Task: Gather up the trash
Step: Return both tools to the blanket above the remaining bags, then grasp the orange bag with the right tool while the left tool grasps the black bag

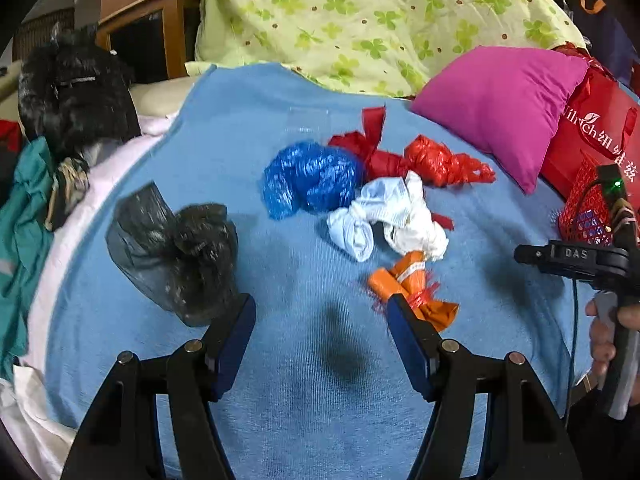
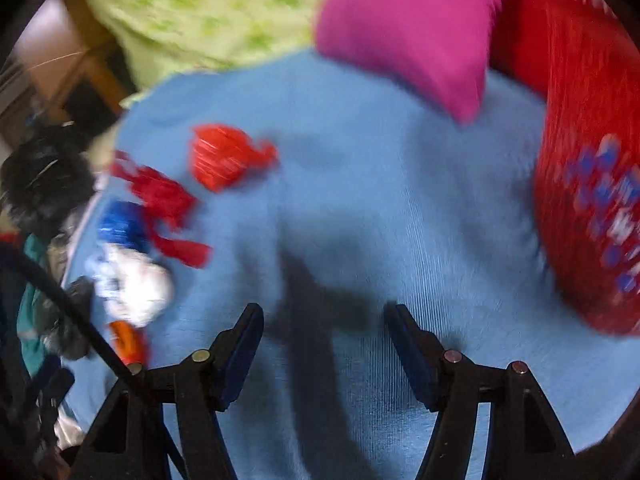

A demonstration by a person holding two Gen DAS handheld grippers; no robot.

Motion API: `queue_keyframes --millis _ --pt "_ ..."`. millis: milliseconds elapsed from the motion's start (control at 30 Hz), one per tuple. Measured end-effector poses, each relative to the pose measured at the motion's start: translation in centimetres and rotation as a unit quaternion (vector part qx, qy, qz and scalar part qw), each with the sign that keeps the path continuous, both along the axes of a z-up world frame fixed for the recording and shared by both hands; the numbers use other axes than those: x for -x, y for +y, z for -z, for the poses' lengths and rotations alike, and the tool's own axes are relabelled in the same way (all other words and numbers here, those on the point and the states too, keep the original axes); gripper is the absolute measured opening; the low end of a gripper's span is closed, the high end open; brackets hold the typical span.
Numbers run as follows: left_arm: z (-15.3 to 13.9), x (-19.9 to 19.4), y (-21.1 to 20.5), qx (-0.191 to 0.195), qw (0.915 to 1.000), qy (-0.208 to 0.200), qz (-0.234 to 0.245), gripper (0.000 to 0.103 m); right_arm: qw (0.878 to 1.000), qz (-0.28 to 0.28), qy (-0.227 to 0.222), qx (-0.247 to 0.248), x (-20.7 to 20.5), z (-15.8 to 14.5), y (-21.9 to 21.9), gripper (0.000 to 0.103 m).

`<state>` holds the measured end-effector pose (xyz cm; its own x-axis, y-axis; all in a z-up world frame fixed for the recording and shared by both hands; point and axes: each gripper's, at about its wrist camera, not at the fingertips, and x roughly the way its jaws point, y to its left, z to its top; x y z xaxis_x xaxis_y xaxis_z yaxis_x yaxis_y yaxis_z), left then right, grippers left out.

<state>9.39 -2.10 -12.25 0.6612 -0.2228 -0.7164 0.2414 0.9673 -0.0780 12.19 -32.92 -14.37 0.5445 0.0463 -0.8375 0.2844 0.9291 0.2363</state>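
A blue blanket carries knotted plastic bags; a magenta pillow rests at its edge.

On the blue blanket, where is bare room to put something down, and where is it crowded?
Free: the near blue blanket in front of the left gripper, and the wide stretch between the red bag and the red basket, below the pink pillow. Crowded: the cluster of blue bag, white bag and orange bag; the black bag lies apart.
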Motion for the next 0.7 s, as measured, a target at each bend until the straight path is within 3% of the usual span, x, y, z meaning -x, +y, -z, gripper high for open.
queue_keyframes --millis 233,367,433,567,700 --pt "1.6 -1.0 0.7 0.025 0.9994 0.022 -0.010 0.069 0.997 -0.047 0.008 0.056 0.3 0.5 1.8 0.077" --pt "1.8 -1.1 0.9 0.032 0.9992 0.023 -0.012 0.069 0.992 -0.082 0.036 0.094 0.5 1.4 3.7 0.103" --pt "1.6 -1.2 1.4 0.036 0.9989 0.023 -0.019 0.069 0.986 -0.088 0.041 0.133 0.7 1.7 4.8 0.103" --pt "1.2 -1.2 2.7 0.039 0.9983 0.020 -0.038 0.069 0.994 -0.051 0.029 0.088 1.1 0.7 3.7 0.103" --pt "-0.8 -0.6 5.5 0.042 0.9965 -0.016 -0.070 0.069 0.996 -0.066 -0.040 0.044 2.2 -2.2 4.7 0.099"
